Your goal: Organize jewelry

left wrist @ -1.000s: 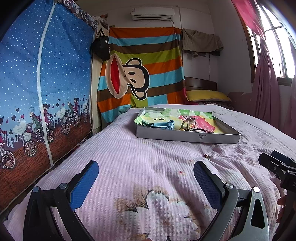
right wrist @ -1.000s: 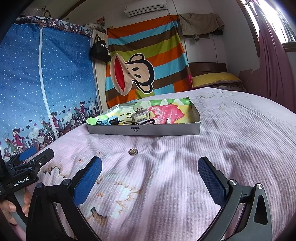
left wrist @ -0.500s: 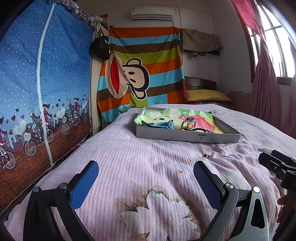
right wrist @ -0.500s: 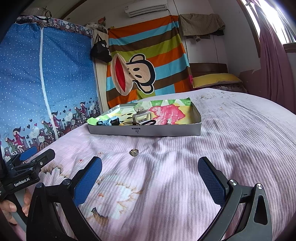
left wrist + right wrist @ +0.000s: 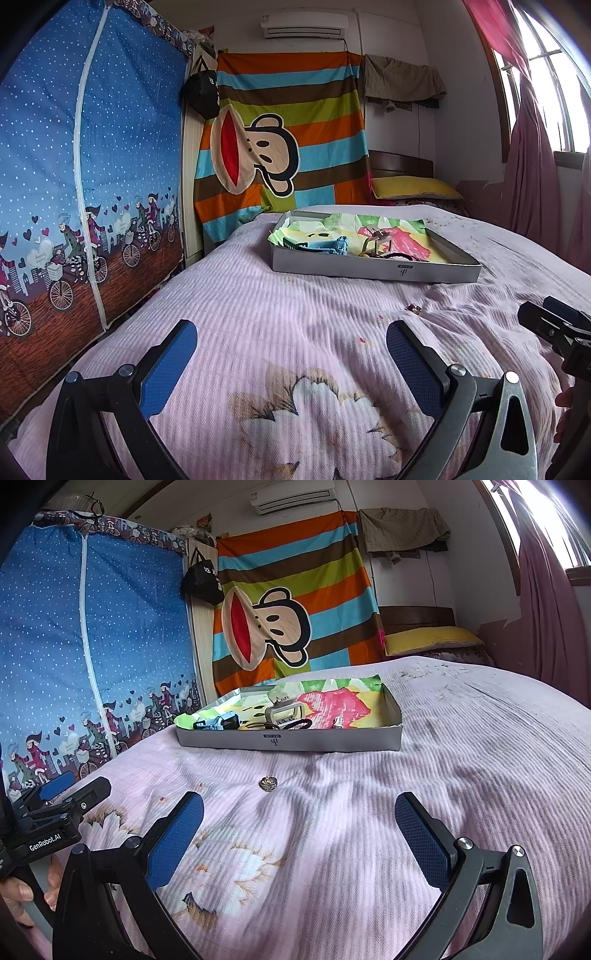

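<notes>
A small metal ring (image 5: 268, 783) lies loose on the pink bedspread, a little ahead of my open right gripper (image 5: 299, 834) and slightly left of its middle. It also shows in the left wrist view (image 5: 413, 307), ahead and to the right of my open, empty left gripper (image 5: 291, 362). A shallow grey box (image 5: 295, 740) with colourful paper lining sits farther back on the bed. It holds a blue clip (image 5: 218, 722), a metal clasp (image 5: 282, 714) and dark hair ties (image 5: 295, 723). The box shows in the left wrist view (image 5: 373, 267) too.
The left gripper (image 5: 55, 812) shows at the right wrist view's left edge, and the right gripper (image 5: 554, 325) at the left wrist view's right edge. A blue fabric wardrobe (image 5: 74, 184) stands left of the bed. A yellow pillow (image 5: 413, 184) lies at the head.
The right gripper has eased slightly forward toward the ring. The left gripper has not visibly moved.
</notes>
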